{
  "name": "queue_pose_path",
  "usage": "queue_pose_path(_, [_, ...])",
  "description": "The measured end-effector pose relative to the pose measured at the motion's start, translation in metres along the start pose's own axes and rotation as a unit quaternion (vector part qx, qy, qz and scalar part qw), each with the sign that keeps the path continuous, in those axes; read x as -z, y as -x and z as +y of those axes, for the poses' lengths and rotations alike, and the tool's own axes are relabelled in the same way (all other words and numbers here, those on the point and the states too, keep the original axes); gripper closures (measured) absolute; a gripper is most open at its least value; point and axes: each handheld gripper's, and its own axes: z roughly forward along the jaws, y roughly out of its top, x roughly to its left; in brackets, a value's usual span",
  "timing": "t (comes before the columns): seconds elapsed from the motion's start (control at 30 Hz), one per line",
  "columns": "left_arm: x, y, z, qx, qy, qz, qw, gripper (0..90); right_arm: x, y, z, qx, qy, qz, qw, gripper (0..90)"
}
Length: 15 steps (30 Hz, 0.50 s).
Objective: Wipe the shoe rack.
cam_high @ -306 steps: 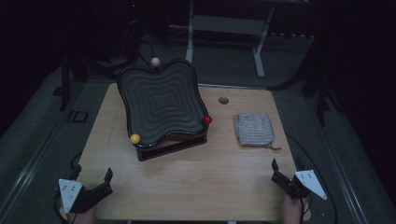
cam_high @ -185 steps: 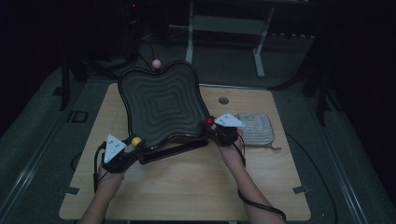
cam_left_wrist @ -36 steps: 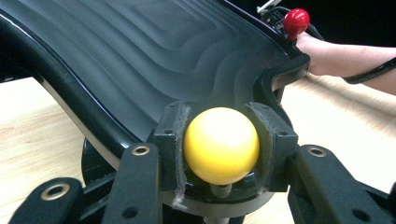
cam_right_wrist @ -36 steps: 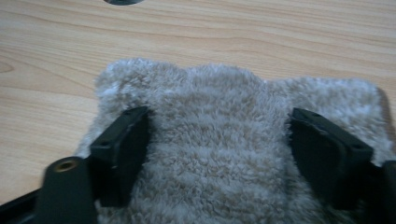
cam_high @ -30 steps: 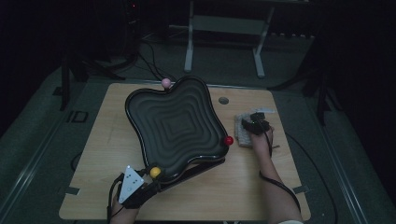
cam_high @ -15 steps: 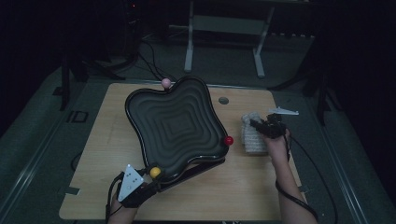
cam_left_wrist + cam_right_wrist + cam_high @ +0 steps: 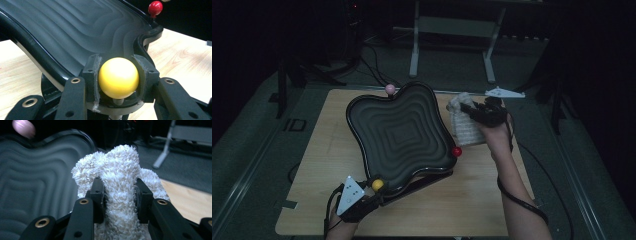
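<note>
Between the jaws of the left tool (image 7: 117,82) sits a yellow ball (image 7: 118,78), a knob on a short stem at the near corner of a black tray (image 7: 75,32). Both pads press against the ball's sides, so this tool is clamped on it. Ahead of the tool the tray's ribbed, wavy surface slopes up and away, and a red ball (image 7: 155,7) stands on the tray's corner far off to the right. In the high view the left tool (image 7: 362,200) lies low at the front edge of the table (image 7: 312,150), with the yellow ball (image 7: 377,184) just ahead of its grey plate and the tray (image 7: 402,135) stretching beyond it; a pink ball (image 7: 389,89) marks the tray's far corner.

The right tool (image 7: 119,195) grips a white fluffy cloth (image 7: 122,165): its jaws have just been closing and now pinch a bunched fold of it, with the pile bulging above and to both sides of the pads. In the high view the right tool (image 7: 472,112) is lifted clear of the table at the tray's right side, and the cloth (image 7: 464,125) hangs down from it, just beside the tray's edge and above the red ball (image 7: 456,151).
</note>
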Motion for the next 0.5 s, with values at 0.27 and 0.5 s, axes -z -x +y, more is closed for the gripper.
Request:
queue_pose_path(0.27, [0.003,-0.001,-0.001,0.0,0.003,-0.005,1.0,59.0,-0.03,-0.024,0.035,0.018,0.004,0.02,0.9996,67.0])
queue_pose_path(0.5, [0.002,-0.003,-0.002,0.001,0.004,-0.01,0.9999,59.0,-0.065,-0.04,0.048,0.041,-0.016,0.025,0.9987,66.9])
